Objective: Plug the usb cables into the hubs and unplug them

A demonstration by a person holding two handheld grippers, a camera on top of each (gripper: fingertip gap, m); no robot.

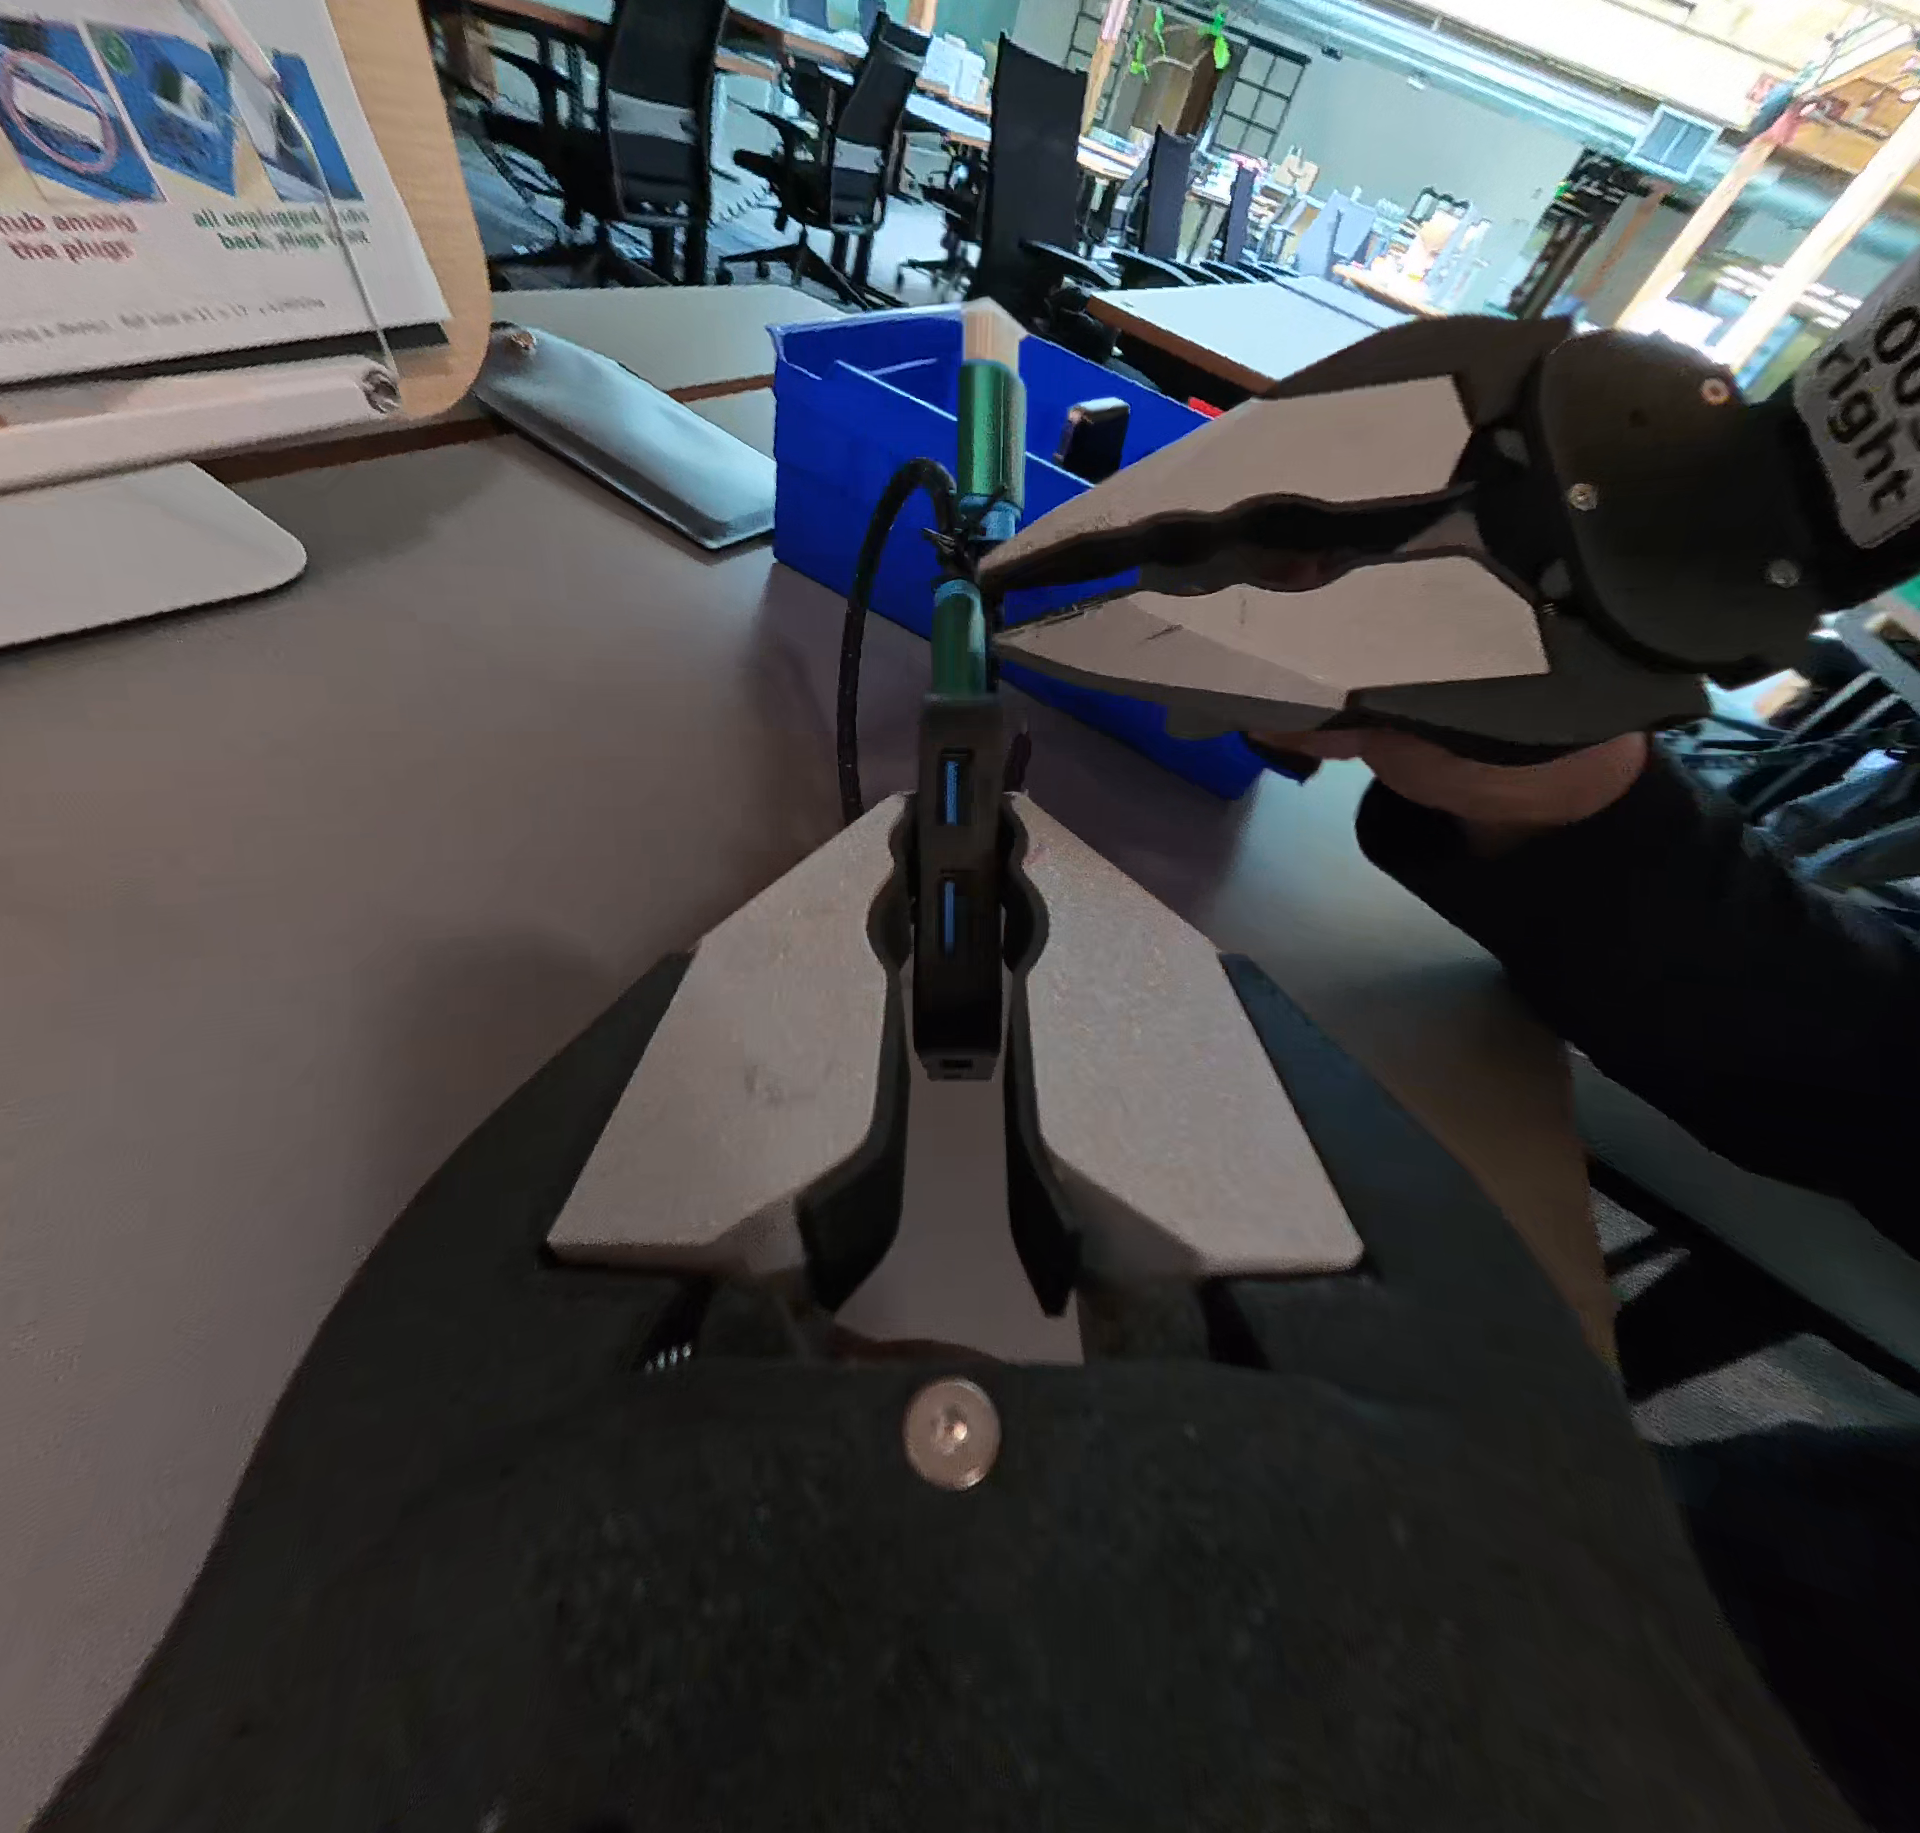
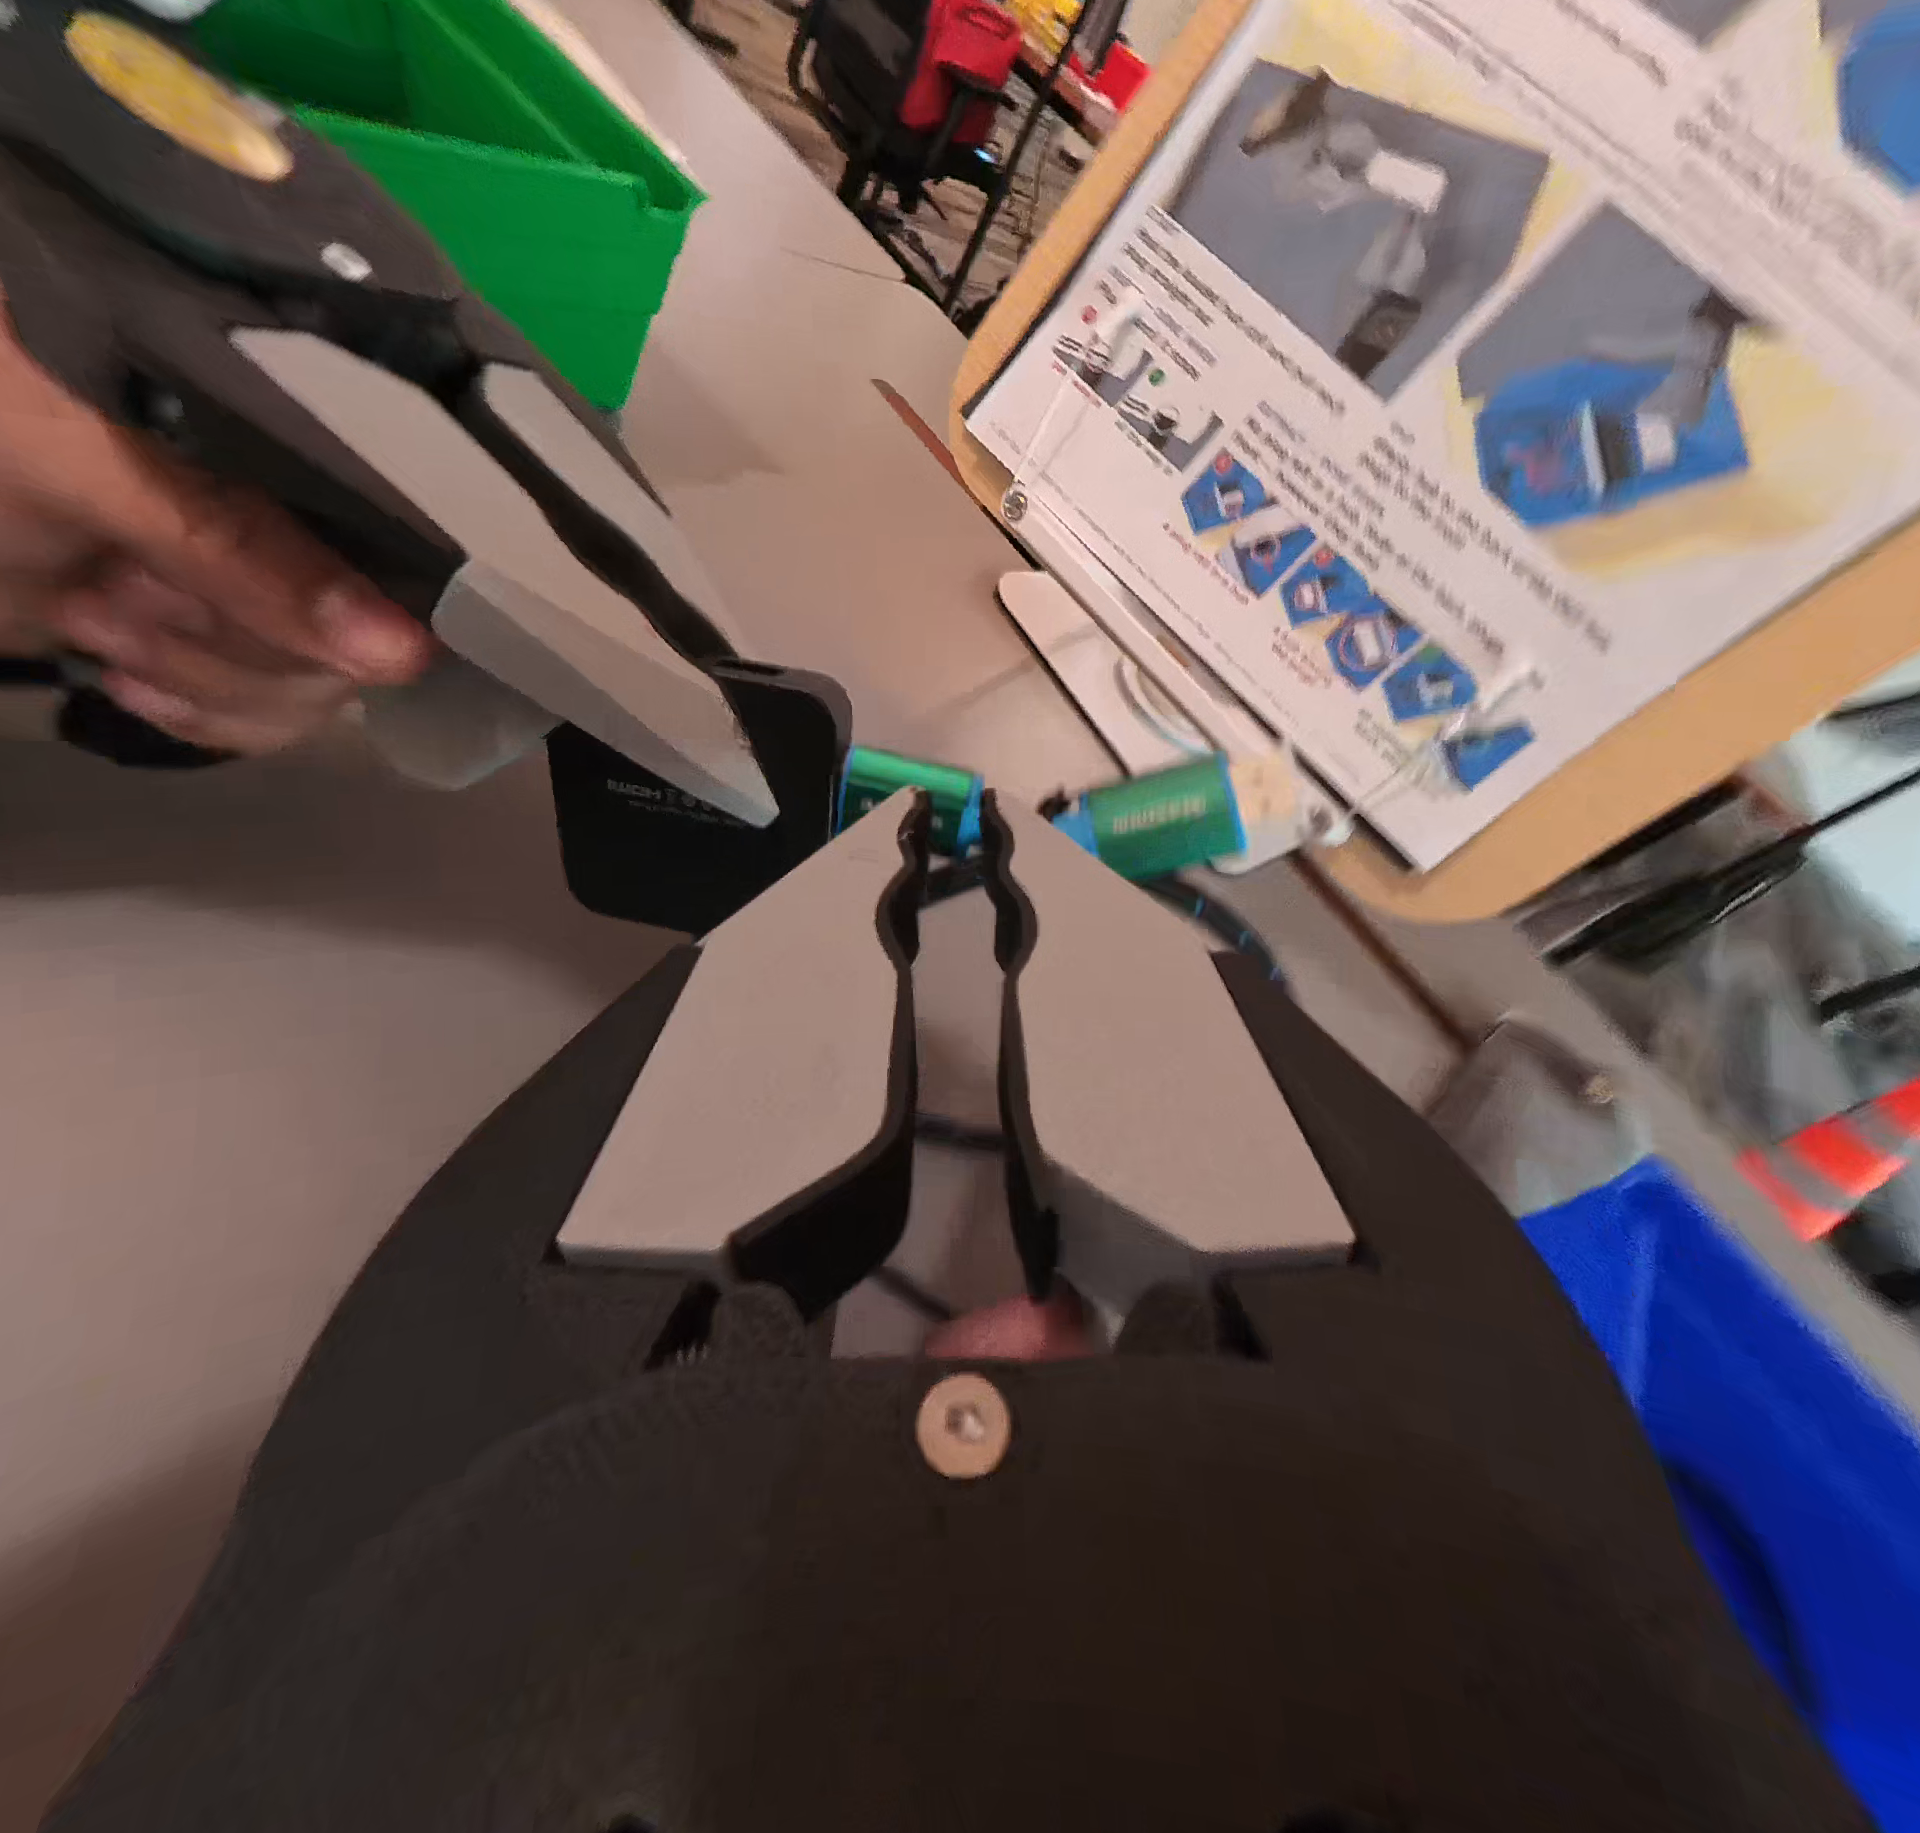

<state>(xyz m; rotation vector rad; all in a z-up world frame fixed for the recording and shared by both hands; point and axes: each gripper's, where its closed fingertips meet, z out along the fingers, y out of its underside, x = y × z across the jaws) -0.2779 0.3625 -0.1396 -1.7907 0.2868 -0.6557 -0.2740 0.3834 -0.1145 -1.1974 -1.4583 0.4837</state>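
My left gripper (image 1: 956, 817) is shut on a black USB hub (image 1: 956, 910) with blue ports and holds it edge-on above the grey table (image 1: 416, 848). A green plug (image 1: 958, 651) sits in the hub's far end. My right gripper (image 1: 992, 594) comes in from the right and is shut on that plug near its blue collar. In the right wrist view my right gripper (image 2: 951, 817) pinches the green plug (image 2: 914, 796) beside the hub (image 2: 686, 848), which the left gripper (image 2: 748, 744) holds. A black cable (image 1: 862, 640) loops to a second, free green plug (image 2: 1164, 817).
A blue bin (image 1: 873, 453) stands just behind the hub and also shows in the right wrist view (image 2: 1766, 1420). A green bin (image 2: 499, 204) is at the far left. An instruction sheet on a white stand (image 1: 135, 536) and a grey flat pouch (image 1: 623, 453) lie nearby. Both grippers' tips are close together, under 4 cm apart.
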